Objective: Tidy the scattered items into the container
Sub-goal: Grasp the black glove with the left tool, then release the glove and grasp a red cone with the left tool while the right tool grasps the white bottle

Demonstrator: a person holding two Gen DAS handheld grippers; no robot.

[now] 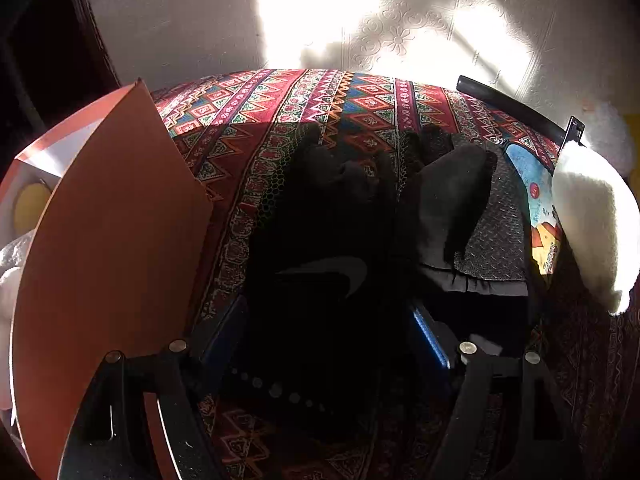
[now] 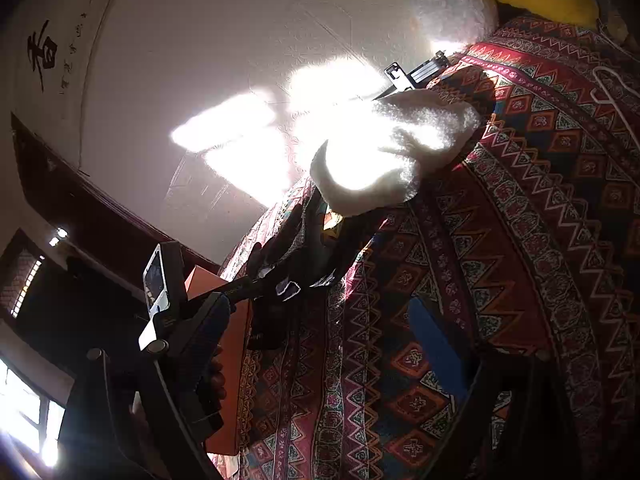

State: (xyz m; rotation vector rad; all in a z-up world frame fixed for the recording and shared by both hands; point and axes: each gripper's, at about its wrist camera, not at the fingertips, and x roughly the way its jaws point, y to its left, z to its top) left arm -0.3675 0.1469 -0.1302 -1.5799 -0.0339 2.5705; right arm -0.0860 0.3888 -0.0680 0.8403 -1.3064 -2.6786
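My left gripper straddles a black glove with a grey swoosh, lying on the patterned cloth; its blue-padded fingers stand either side of the glove, which fills the gap between them, and the glove is still resting on the cloth. A second black glove lies just right. An orange box with raised flap stands at the left. A white fluffy item lies at the right; it also shows in the right wrist view. My right gripper is open and empty above the cloth.
A colourful printed pouch lies under the gloves' right side. A black bar with a clip runs along the table's far right edge. A yellow round object and white fluff sit inside the box. A sunlit wall is behind.
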